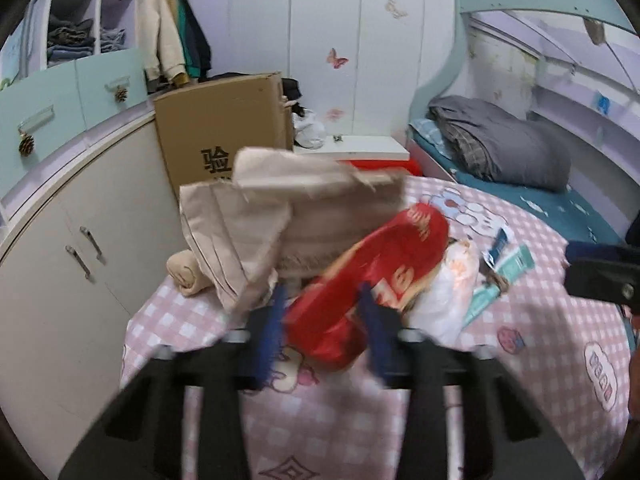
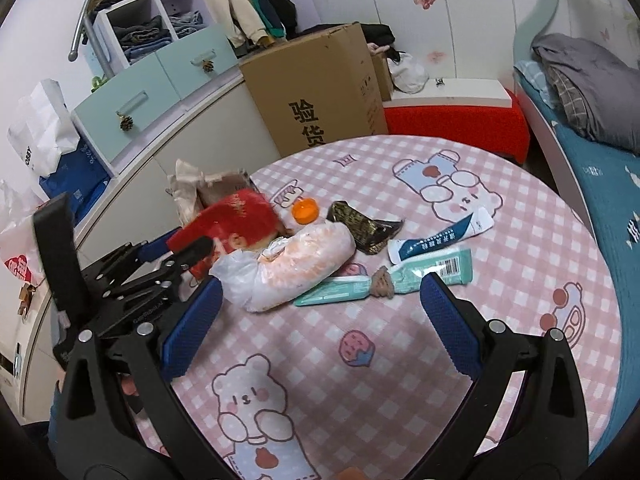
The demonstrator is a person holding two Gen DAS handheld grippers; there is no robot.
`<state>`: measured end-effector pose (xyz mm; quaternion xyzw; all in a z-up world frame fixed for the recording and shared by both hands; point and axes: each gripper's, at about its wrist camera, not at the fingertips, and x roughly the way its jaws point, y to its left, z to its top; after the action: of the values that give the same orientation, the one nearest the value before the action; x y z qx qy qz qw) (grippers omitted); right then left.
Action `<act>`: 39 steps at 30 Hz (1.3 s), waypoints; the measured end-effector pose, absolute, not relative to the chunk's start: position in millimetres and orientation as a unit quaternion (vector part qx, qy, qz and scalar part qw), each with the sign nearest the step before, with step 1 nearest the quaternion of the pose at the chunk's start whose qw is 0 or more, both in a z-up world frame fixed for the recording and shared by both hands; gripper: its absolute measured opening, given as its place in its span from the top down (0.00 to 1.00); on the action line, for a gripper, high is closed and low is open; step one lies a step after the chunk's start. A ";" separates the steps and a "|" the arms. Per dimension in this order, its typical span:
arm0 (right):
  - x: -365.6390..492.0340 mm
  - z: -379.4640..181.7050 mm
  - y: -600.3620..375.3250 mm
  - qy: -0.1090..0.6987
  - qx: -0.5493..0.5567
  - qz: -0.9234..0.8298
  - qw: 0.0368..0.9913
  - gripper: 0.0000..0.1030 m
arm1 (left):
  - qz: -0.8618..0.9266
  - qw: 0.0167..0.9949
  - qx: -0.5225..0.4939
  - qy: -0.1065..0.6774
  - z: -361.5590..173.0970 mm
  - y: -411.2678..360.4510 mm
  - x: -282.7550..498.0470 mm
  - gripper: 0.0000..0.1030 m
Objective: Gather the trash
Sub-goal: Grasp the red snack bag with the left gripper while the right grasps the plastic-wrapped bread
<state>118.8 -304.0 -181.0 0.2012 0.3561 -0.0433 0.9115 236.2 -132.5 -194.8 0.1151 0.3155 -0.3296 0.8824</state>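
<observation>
The left tool [image 1: 324,308] grips the crinkly red plastic wrapper [image 1: 360,280] between its fingers, best carried steadily to the beige paper bag [image 1: 256,236] just ahead, while the right tool [image 2: 320,300] hangs wide.

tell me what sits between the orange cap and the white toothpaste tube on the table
A crumpled black and gold wrapper lies between the orange cap and the white toothpaste tube; the right wrist view shows it.

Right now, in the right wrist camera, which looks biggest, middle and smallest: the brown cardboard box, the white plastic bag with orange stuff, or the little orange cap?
1. Brown cardboard box, biggest, even though it sits farthest back.
2. White plastic bag with orange stuff.
3. Little orange cap, clearly smallest.
</observation>
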 end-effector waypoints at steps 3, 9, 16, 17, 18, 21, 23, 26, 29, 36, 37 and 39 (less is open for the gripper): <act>117.9 -184.6 -306.7 0.358 0.208 -0.044 0.909 0.06 | -0.353 0.873 0.131 0.310 -196.2 -135.5 223.7 0.76; 113.8 -185.5 -310.1 0.360 0.213 -0.048 0.907 0.06 | -0.356 0.874 0.156 0.292 -202.9 -147.7 225.0 0.37; 114.5 -187.7 -307.3 0.368 0.209 -0.053 0.904 0.06 | -0.387 0.859 0.141 0.304 -205.6 -160.0 229.2 0.81; 115.5 -189.0 -307.3 0.371 0.210 -0.053 0.903 0.06 | -0.385 0.861 0.144 0.300 -204.9 -159.3 225.4 0.84; 118.5 -191.7 -306.4 0.375 0.213 -0.054 0.901 0.06 | -0.378 0.865 0.140 0.297 -203.6 -156.0 221.7 0.85; 126.7 -199.9 -300.9 0.385 0.219 -0.049 0.895 0.06 | -0.362 0.877 0.106 0.299 -198.5 -137.4 215.4 0.89; 137.7 -205.6 -295.5 0.390 0.228 -0.043 0.891 0.06 | -0.346 0.885 0.088 0.298 -195.5 -122.1 210.9 0.91; 159.5 -209.4 -284.4 0.394 0.232 -0.039 0.889 0.06 | -0.328 0.894 0.066 0.299 -193.5 -102.8 207.8 0.92; 183.4 -213.8 -272.8 0.402 0.221 -0.050 0.887 0.06 | -0.319 0.896 0.046 0.305 -197.0 -88.9 210.6 0.90; 204.9 -222.7 -261.4 0.410 0.211 -0.058 0.885 0.44 | -0.322 0.894 0.020 0.310 -201.2 -92.0 238.2 0.77; 202.9 -222.4 -263.1 0.407 0.220 -0.050 0.885 0.47 | -0.326 0.892 0.012 0.312 -200.6 -91.9 240.4 0.80; 195.3 -218.0 -267.6 0.396 0.229 -0.036 0.888 0.50 | -0.332 0.890 0.002 0.313 -198.8 -93.5 243.6 0.84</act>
<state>195.3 -267.6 -218.0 0.2289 0.3964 -0.0361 0.8884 243.6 -93.5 -198.8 0.0018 0.3133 -0.3318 0.8898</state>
